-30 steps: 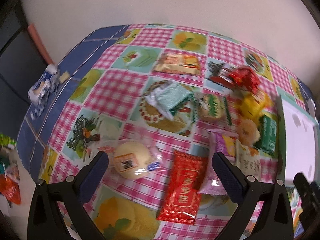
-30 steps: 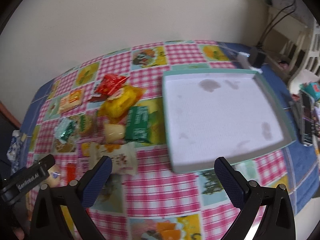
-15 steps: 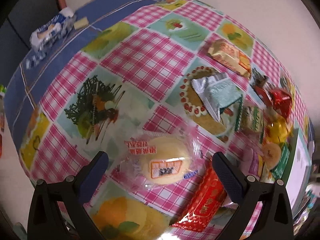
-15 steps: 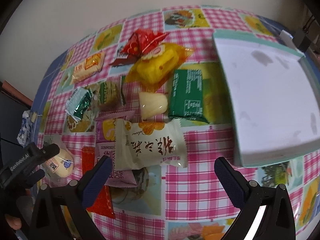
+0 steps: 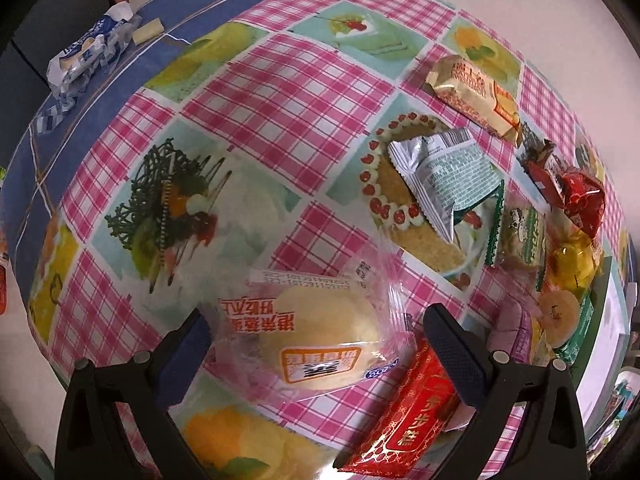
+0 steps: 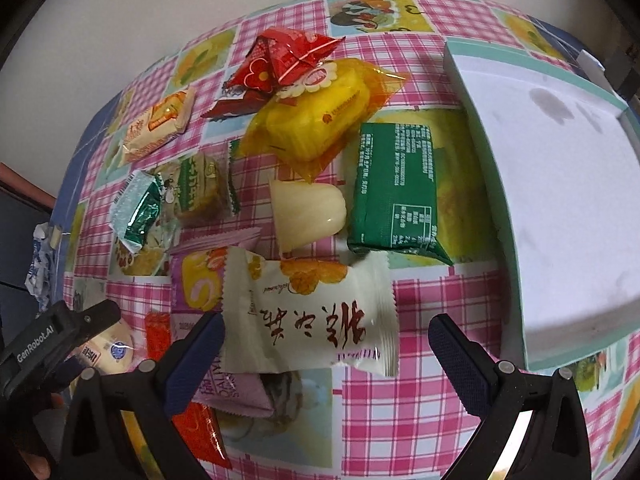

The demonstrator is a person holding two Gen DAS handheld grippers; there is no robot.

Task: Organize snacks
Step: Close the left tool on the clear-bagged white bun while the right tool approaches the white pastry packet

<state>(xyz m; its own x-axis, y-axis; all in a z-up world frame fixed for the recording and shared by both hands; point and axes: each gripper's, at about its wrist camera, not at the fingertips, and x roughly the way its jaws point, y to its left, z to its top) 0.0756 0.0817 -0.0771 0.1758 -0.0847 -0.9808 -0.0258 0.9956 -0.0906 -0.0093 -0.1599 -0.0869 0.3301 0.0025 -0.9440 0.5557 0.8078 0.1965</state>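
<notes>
now the left gripper [image 5: 316, 354] hangs low with jaws spread wide around the bun [image 5: 320, 340], likely lined up to pinch it. further right, the right gripper [image 6: 326, 354], likewise spread and empty, straddles the white packet [image 6: 312, 316]; the tray [image 6: 560, 184] waits bare beside the snacks.

Twelve wrapped snacks are lying on the worktop [image 6: 420, 408]: two red foil packs [image 6: 296, 56] [image 5: 412, 416], one yellow cake [image 6: 320, 116], one green pack [image 6: 394, 188], one jelly cup [image 6: 308, 210], one white pillow pack [image 6: 308, 316], one pink roll pack [image 6: 200, 280], one clear-wrapped bun [image 5: 316, 340], one gold biscuit [image 6: 158, 124], one silver-green sachet [image 6: 138, 210], one green-edged cake [image 6: 200, 190] and one dark red bar [image 6: 232, 106]. One white tray [image 6: 516, 240] is sitting beside them. One blue-white wrapper [image 5: 86, 52] is lying apart.
</notes>
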